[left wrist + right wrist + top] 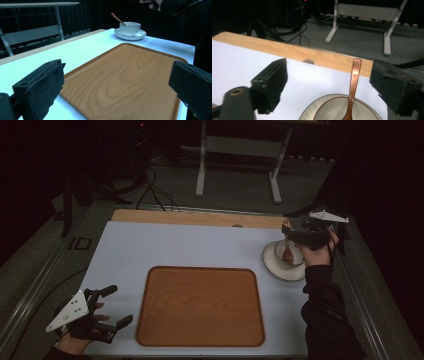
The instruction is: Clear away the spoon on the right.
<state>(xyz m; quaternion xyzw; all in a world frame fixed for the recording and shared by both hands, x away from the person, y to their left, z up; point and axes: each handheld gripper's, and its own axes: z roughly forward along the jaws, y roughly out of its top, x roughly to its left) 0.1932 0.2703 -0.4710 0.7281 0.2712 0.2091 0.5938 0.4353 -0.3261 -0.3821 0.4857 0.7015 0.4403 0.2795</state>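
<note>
A white cup (288, 252) stands on a white saucer (272, 265) at the right of the table, and a brown spoon (286, 254) leans in the cup. My right gripper (289, 234) hovers just above and behind the cup. In the right gripper view it (332, 85) is open, and the spoon's handle (353, 80) rises between the jaws, nearer the right one, above the cup (337, 112). A wooden tray (200, 305) lies bare in the middle. My left gripper (116, 306) is open at the tray's left front corner, and its (115, 85) view looks across the tray (125, 75) to the cup (129, 27).
A white mat (165, 247) covers the table, with a wooden strip (190, 217) along the far edge. On the floor beyond stand a metal frame (240, 150) and cables (155, 192). A dark sleeve (327, 315) lies along the right side.
</note>
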